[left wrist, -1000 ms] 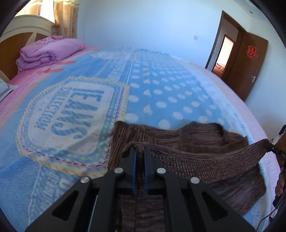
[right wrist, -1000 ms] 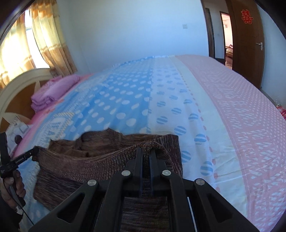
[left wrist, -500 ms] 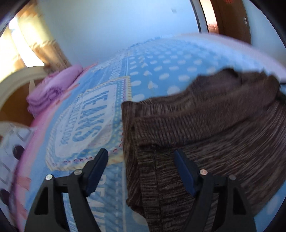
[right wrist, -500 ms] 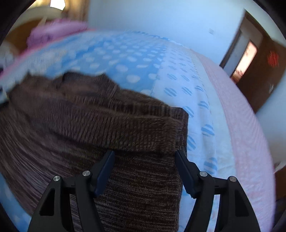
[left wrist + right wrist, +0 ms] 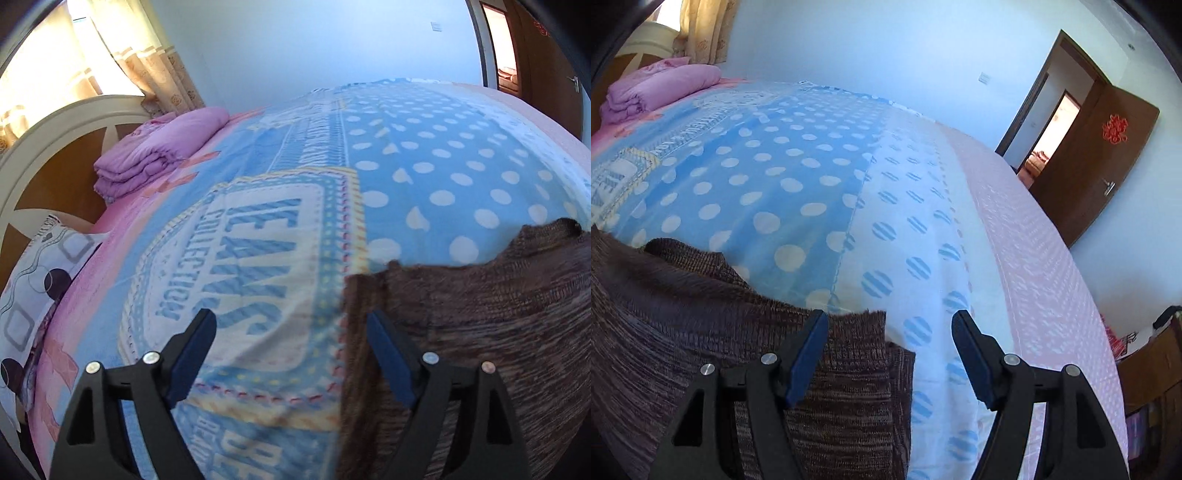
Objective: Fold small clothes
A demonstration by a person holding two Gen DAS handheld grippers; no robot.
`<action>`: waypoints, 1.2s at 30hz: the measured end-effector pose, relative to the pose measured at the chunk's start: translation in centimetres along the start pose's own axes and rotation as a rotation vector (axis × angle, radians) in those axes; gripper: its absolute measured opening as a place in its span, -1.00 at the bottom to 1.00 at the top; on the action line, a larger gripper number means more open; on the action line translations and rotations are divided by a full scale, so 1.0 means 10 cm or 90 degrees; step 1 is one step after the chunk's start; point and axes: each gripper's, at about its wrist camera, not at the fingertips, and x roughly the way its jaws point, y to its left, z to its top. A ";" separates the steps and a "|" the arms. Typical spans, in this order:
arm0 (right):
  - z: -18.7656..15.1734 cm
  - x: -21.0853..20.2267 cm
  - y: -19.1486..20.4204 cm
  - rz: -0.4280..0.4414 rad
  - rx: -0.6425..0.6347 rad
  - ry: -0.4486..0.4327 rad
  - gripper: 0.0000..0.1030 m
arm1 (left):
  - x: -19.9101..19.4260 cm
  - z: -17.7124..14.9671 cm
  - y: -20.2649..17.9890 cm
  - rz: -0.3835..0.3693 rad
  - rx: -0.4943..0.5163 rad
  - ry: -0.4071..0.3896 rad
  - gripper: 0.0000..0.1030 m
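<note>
Bedspread [image 5: 424,177]: left view alone shows pillow [image 5: 33,273]; right, door [image 5: 1108,155].

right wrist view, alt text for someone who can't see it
Open right gripper hovers over the corner of a brown knit garment lying on a blue polka-dot bedspread. An open brown door stands beyond.

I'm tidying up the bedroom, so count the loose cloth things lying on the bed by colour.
Brown: 1, the knit garment
Purple: 1, the folded quilt
White patterned: 1, the pillow
Total: 3
</note>
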 end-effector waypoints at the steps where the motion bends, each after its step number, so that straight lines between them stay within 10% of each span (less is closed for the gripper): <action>1: -0.05 -0.01 -0.04 0.001 0.004 0.001 0.36 | 0.00 -0.05 0.05 0.003 -0.003 0.005 0.73; 15: -1.42 -0.69 -0.83 0.255 0.244 0.026 0.36 | -1.02 -1.07 0.16 -0.213 -0.076 -0.013 0.73; 28: -1.79 -0.78 -0.62 0.319 0.228 0.031 0.15 | -0.98 -1.27 -0.18 -0.287 -0.078 0.017 0.27; 34: -1.84 -0.77 -0.53 0.320 0.201 0.028 -0.44 | -0.95 -1.31 -0.29 -0.294 -0.059 0.013 -0.07; 36: -1.83 -0.79 -0.48 0.326 0.180 0.026 -0.86 | -0.97 -1.31 -0.28 -0.311 -0.052 0.010 -0.84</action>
